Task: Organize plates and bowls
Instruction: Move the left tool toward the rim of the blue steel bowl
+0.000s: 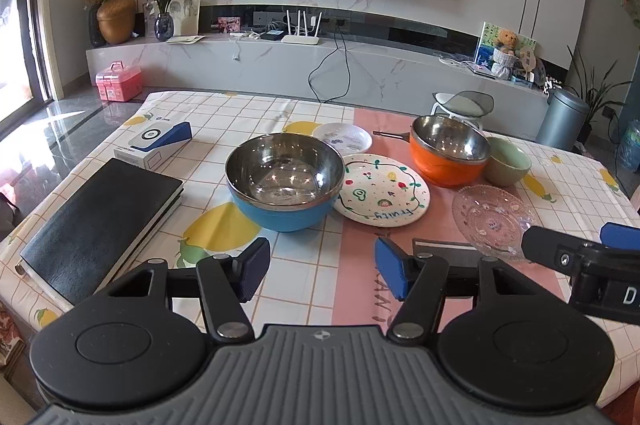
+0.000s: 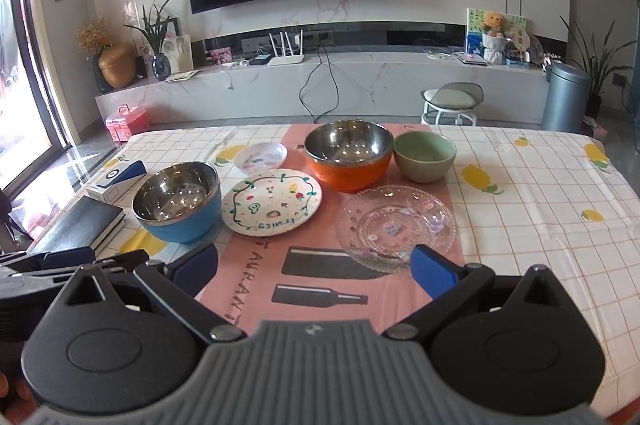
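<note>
L gripper point(image 1: 320, 271): blue pads spread wide, nothing btwn them, hovering over the near edge of the pink mat point(image 1: 360, 265). R gripper point(image 2: 314, 267): fingers spread even wider, empty, right pad point(image 2: 434, 275) just at the near rim of the clear glass plate point(image 2: 396, 227); can't tell if touching. R gripper's black body carries white letters, only "D" readable in left wrist view.

Mat has printed knife + bottle silhouettes and the letters "AURAN" running along its left edge.

Just beyond the L gripper: blue bowl point(image 1: 285, 183) w/ steel liner, upright, on checked lemon tablecloth point(image 1: 224, 113). Right of it, touching or nearly, painted white plate point(image 1: 384, 191) w/ "fruity" written on near rim. Farther: small white dish point(image 1: 343, 138). Far right: orange bowl point(image 1: 450, 151) w/ steel liner, green ceramic bowl point(image 1: 506, 161) right beside it.

Left side of table: black notebook point(image 1: 100, 225), white/blue box point(image 1: 154, 143), label too small to read.
</note>
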